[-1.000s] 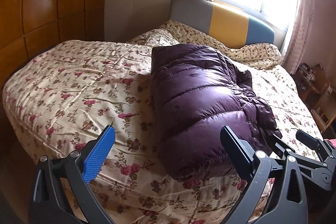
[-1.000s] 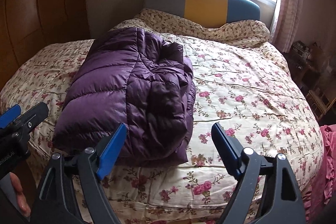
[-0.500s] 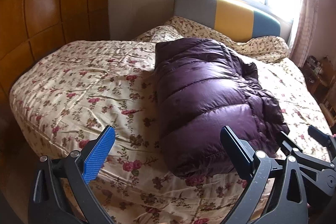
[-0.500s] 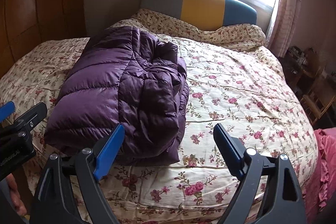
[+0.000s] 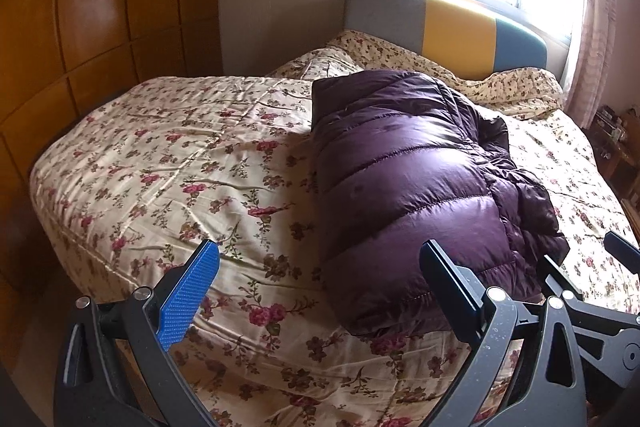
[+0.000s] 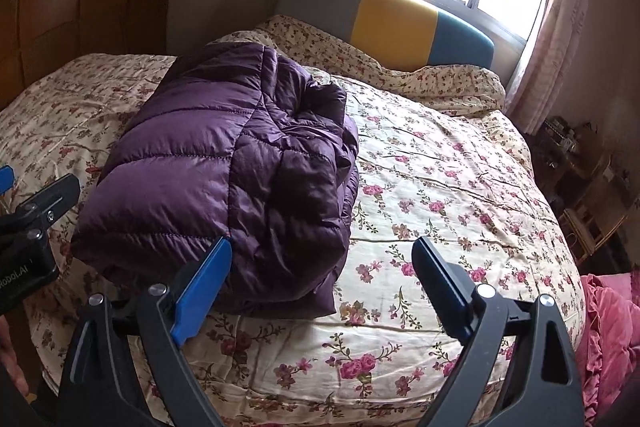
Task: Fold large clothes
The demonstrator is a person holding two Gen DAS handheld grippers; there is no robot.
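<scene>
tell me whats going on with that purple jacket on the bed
A person holds tongs in each hand over a bed with a floral quilt. The purple puffer jacket lies on it already folded into a compact bundle. Neither tool grips it: the left tongs stand open in front of the jacket's near edge, and the right tongs are opening with nothing between the jaws. The fold looks finished, with both hands clear of the garment.

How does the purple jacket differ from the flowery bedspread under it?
The purple jacket is plain, shiny and puffy with quilted ridges; the flowery bedspread is cream, printed with red blossoms and thinner. The jacket is bundled into a compact fold; the bedspread lies spread across the bed. Both are soft, slightly wrinkled fabric.
</scene>
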